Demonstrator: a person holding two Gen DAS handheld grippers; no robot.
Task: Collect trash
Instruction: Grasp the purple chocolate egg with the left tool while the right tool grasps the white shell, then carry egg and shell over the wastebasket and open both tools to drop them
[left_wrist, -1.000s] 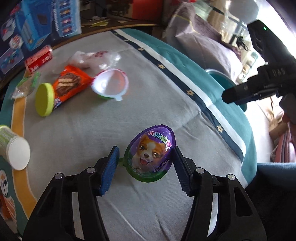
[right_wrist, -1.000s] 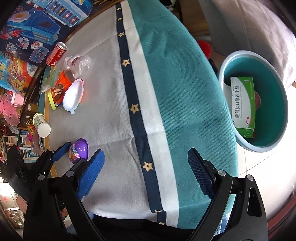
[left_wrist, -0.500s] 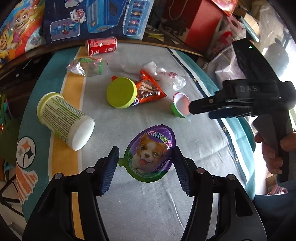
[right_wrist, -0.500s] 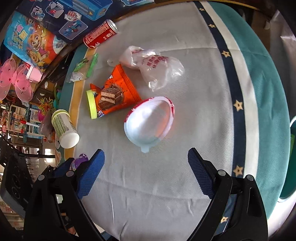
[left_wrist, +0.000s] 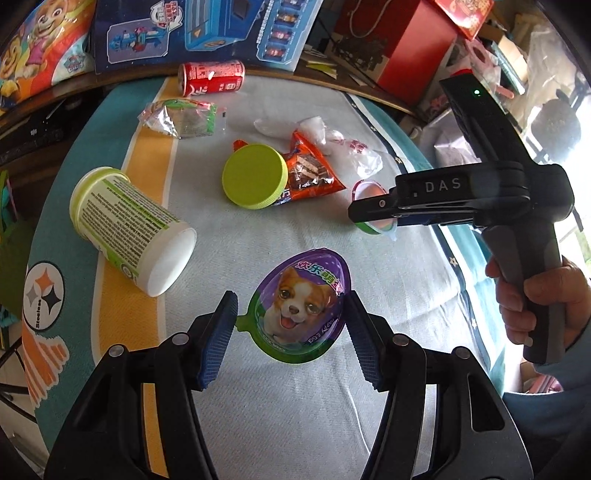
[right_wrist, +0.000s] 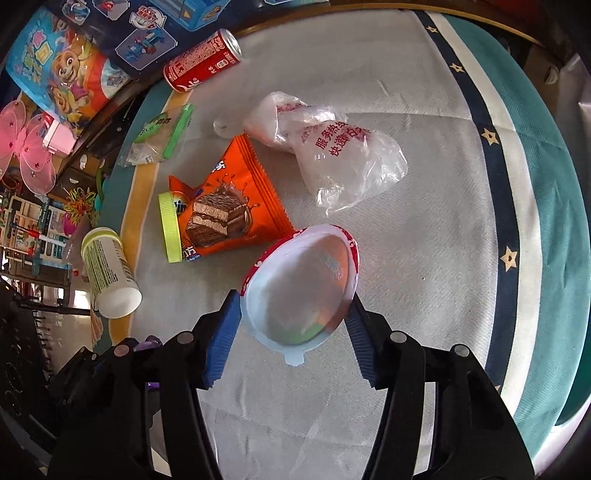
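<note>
My left gripper (left_wrist: 290, 332) is shut on a purple egg-shaped pack with a dog picture (left_wrist: 301, 306) and holds it just above the grey cloth. My right gripper (right_wrist: 291, 317) points down at a white egg-shaped half shell with a red rim (right_wrist: 299, 284). Its jaws are closing, and both blue pads touch the shell's sides. In the left wrist view the right gripper (left_wrist: 356, 218) reaches in from the right and covers most of the shell (left_wrist: 369, 190). An orange wafer wrapper (right_wrist: 225, 210), a green lid (right_wrist: 170, 229) and a clear plastic bag (right_wrist: 332, 155) lie just beyond.
A white tub with a green label (left_wrist: 125, 221) lies on its side at the left. A red can (left_wrist: 210, 77) and a clear green wrapper (left_wrist: 181, 118) lie near the far edge. Toy boxes (left_wrist: 207, 29) stand behind the table. A hand (left_wrist: 535, 295) grips the right handle.
My right gripper swung from the table's edge near the teal bin to the white shell, and its jaws narrowed around it. My left gripper carried the purple egg and rolled towards the litter.
</note>
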